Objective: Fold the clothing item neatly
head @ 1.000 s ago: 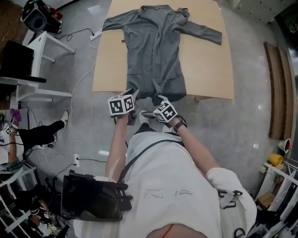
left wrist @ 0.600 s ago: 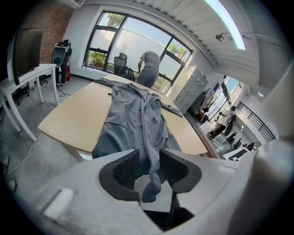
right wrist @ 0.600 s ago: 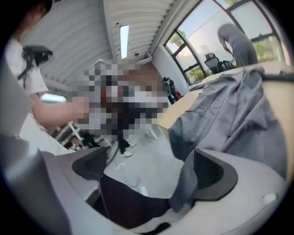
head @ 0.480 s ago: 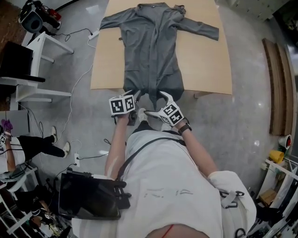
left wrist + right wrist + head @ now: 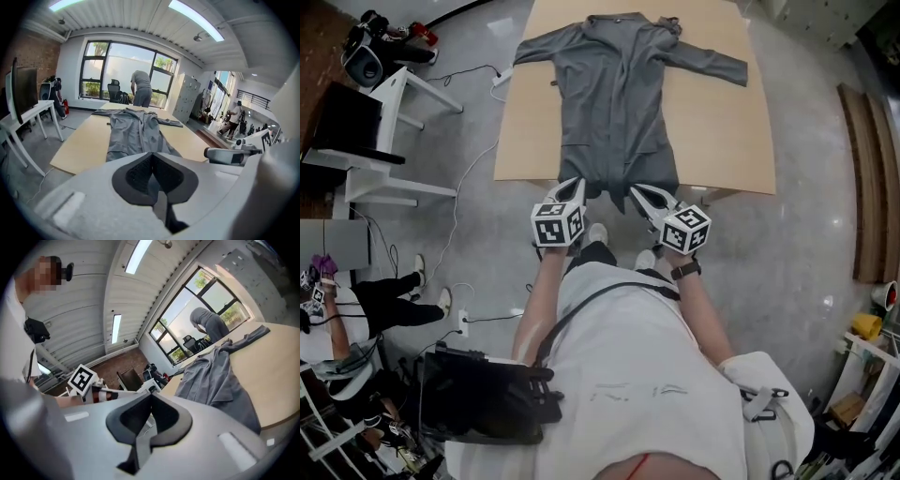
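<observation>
The folding has not begun, judging by how things lie: the long grey open-front garment (image 5: 614,103) lies spread flat and full length on the pale wooden table (image 5: 722,141), sleeves out to both sides and collar at the end farthest from the tongs. Every fold is still to be made. Its hem lies at the table's near edge, just ahead of both tips, with the left tongs (image 5: 575,186) by its left corner and the right tongs (image 5: 636,191) by its right corner. Both pairs have just been closing and now stand together, and each gripper view shows nothing caught between the pads. Against the earlier frames, the tongs have risen from close in front of the person's body to the table's near edge, and their jaws, then spread, now meet. The garment itself lies as it did.
</observation>
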`<state>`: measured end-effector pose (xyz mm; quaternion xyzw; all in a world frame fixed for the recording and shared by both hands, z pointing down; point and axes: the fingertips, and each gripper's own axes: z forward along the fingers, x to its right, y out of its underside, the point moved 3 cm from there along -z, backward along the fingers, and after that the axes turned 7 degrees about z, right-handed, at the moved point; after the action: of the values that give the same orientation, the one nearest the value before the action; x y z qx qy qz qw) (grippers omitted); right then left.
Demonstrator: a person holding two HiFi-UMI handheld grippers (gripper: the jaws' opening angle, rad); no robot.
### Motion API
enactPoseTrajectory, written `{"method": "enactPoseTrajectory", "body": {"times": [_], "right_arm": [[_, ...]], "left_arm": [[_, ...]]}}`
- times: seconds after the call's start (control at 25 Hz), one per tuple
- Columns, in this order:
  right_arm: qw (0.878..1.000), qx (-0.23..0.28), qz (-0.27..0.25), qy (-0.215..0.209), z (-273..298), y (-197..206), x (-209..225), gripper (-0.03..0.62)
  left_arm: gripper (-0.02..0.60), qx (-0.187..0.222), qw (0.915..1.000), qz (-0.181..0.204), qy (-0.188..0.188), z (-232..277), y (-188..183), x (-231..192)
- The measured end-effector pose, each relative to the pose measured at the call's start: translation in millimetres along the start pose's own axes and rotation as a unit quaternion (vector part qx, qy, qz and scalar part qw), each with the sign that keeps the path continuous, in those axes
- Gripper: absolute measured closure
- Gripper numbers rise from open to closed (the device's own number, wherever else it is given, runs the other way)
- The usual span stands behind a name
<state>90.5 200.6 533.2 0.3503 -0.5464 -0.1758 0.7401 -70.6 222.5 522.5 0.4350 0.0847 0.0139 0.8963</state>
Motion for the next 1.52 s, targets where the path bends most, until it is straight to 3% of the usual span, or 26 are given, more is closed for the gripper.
{"method": "enactPoseTrajectory", "body": {"times": [0.12,0.28,0.52,0.72,0.96,1.28,1.52], "right_arm": [[1.0,0.016,-0.011,0.016,2.7,-20.9,1.4,0.597],[0.999,0.004,-0.032,0.028,16.2,-35.3,-1.5,0.597],[0.998,-0.015,-0.028,0.049,70.9,-52.9,18.5,0.597],[0.998,-0.03,-0.031,0.053,155.5,-83.4,28.8,0.597],[0.997,-0.042,-0.039,0.061,250.8,-121.7,34.7,0.597],[0.992,-0.113,-0.021,0.053,310.4,-100.7,39.0,0.597],[0.99,-0.135,0.001,0.044,333.0,-108.0,67.4,0.597]], "left_arm": [[0.58,0.013,0.9999,0.008,0.0,-9.2,-4.7,-0.8],[0.58,0.024,0.9996,-0.01,0.009,-6.4,-5.3,-13.3],[0.58,0.035,0.9984,-0.026,0.037,45.7,-32.0,-56.8],[0.58,0.045,0.9974,-0.016,0.053,88.5,-78.7,-120.1],[0.58,0.058,0.9958,-0.051,0.049,117.4,-117.4,-221.4],[0.579,0.016,0.9852,-0.17,-0.007,139.2,-82.6,-350.9],[0.575,-0.012,0.9785,-0.198,-0.055,188.3,-88.1,-419.5]]}}
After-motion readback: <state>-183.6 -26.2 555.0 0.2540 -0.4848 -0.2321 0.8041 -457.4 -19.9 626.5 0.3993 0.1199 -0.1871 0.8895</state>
